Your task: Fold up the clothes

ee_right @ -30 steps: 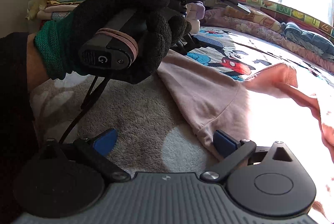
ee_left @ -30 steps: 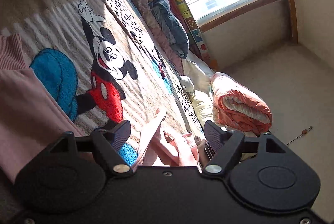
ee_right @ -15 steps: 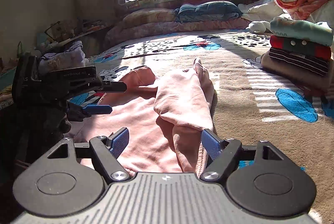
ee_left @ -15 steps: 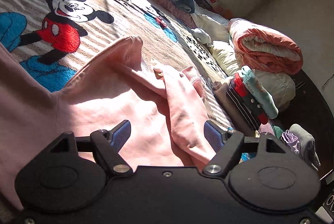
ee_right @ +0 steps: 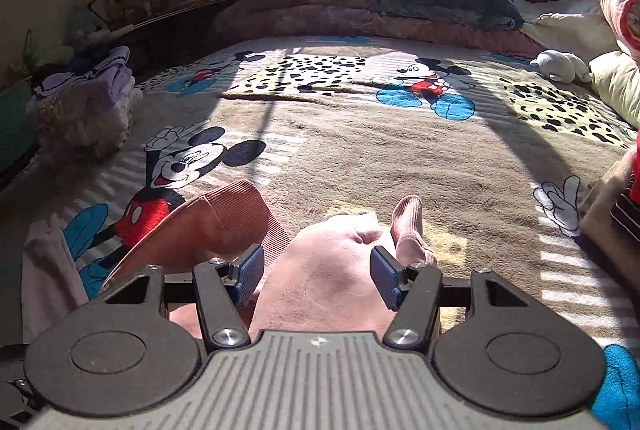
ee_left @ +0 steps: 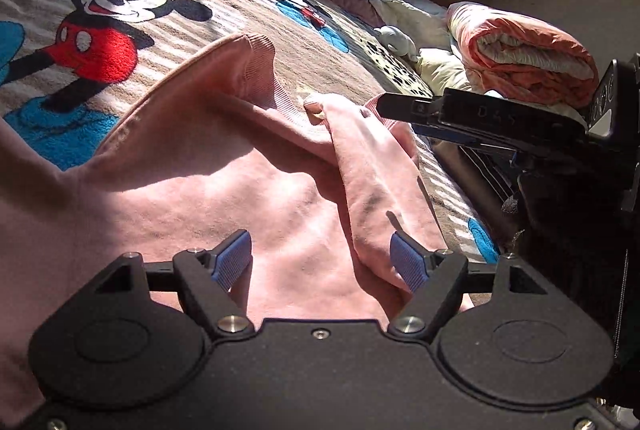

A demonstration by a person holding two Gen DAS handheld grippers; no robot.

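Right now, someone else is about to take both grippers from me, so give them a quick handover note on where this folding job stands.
Left gripper: open, low over the pink sweatshirt, holding nothing.
Right gripper: open, its fingers either side of the bunched sleeve, not closed on it.
The sweatshirt lies rumpled on the cartoon blanket, ribbed hem turned up, one sleeve thrown across the body.
Done: garment laid out, one sleeve brought in. A folded stack sits at the right edge.
Left: flatten it, finish the folds, probably add it to the stack.
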